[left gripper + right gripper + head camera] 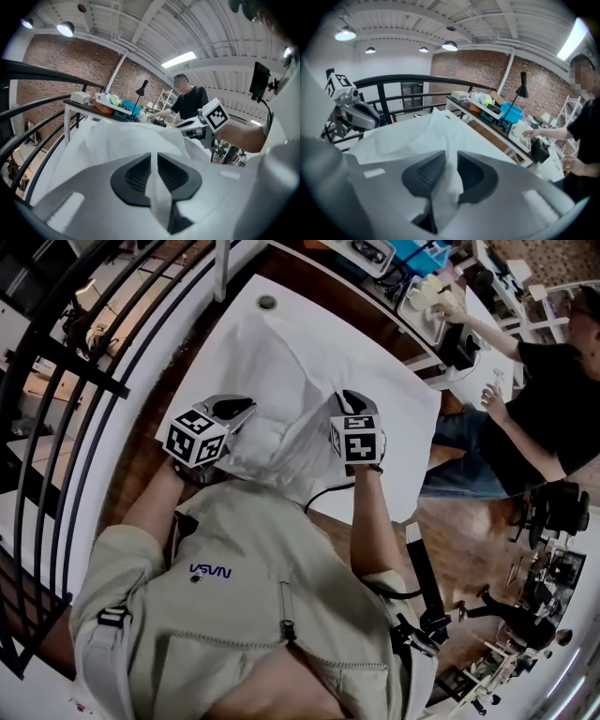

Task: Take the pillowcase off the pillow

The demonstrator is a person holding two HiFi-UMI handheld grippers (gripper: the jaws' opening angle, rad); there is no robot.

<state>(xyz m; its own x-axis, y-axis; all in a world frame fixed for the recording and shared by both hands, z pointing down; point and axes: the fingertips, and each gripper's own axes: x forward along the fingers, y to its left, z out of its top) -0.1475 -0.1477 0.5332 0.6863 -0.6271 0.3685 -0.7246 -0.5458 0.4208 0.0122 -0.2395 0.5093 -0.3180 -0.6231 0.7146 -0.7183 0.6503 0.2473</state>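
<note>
Pillowcase (281, 367): white, spread on the white desk (420, 418), its near end bunched and raised toward the person. Left tongs (153, 164): nipping a fold at the near left corner. Right tongs (449, 171): nipping a fold at the near right corner.
</note>
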